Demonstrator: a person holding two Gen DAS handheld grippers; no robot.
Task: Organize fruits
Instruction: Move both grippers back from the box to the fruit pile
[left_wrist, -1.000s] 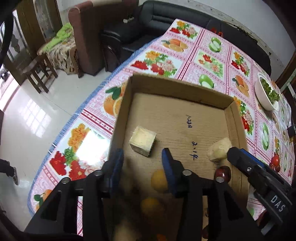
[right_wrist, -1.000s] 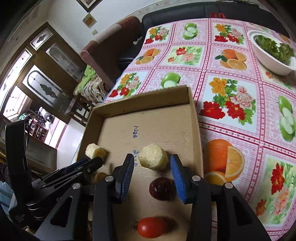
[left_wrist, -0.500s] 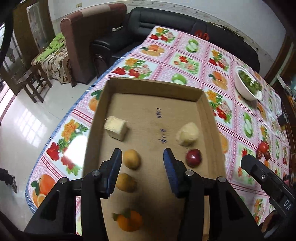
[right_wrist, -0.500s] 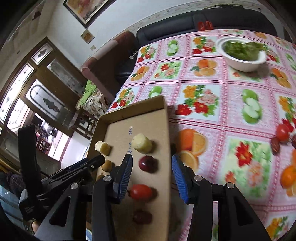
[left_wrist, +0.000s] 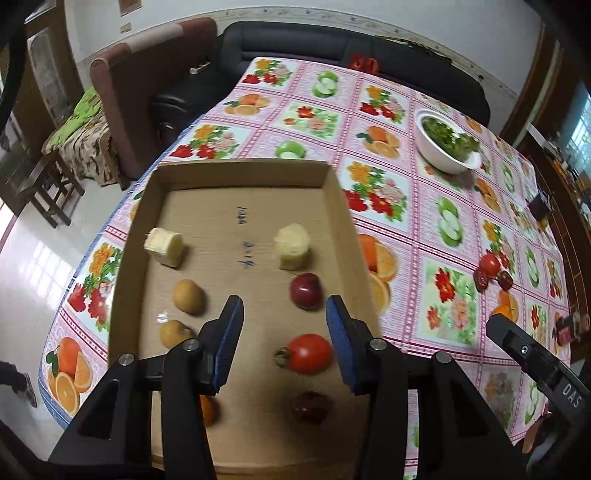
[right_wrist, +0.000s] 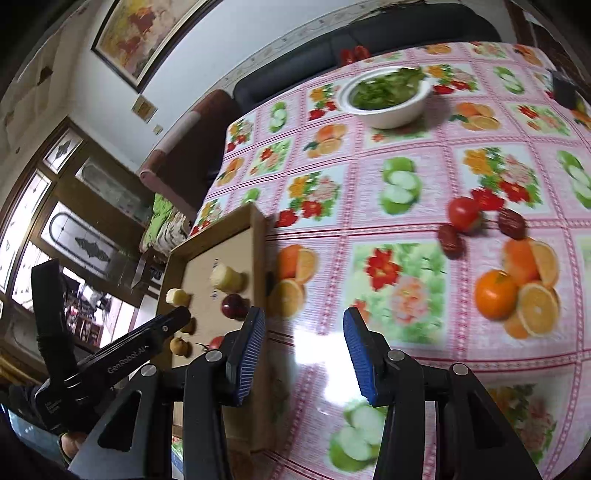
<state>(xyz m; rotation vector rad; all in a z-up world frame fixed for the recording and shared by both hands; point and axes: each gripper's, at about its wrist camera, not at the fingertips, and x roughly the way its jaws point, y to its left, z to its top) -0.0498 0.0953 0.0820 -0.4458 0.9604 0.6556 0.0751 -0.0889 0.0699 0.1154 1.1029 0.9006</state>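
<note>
We see the cardboard box (left_wrist: 236, 177) on the table (left_wrist: 406, 206), holding fruit in two columns. Left column: a pale cut chunk (left_wrist: 164, 245), two small brown fruits (left_wrist: 188, 296) (left_wrist: 173, 333), and an orange (left_wrist: 207, 410) mostly hidden behind the left gripper's (left_wrist: 282, 341) near finger. Right column: a second pale chunk (left_wrist: 291, 246), a dark red plum-like fruit (left_wrist: 305, 291), a tomato (left_wrist: 308, 352) and a dark red date (left_wrist: 312, 406), which is blurred. We cannot identify the brown fruits or the pale chunks more closely.

The left gripper hangs over the near half of the box, its fingers spread and gripping nothing; the tomato lies below the gap, toward the right finger.

The right gripper (right_wrist: 303, 356) is over bare tablecloth just beside the box's right wall (right_wrist: 258, 258), fingers spread, nothing between them. Glare washes out the cloth under it.

Loose fruit lies well apart from the box on the table: a tomato (right_wrist: 462, 213), two dark dates (right_wrist: 450, 242) (right_wrist: 511, 223) and an orange (right_wrist: 495, 293) that blends into the printed oranges. The bowl of greens (right_wrist: 386, 96) sits at the far side. Motion blur softens the right wrist view.
</note>
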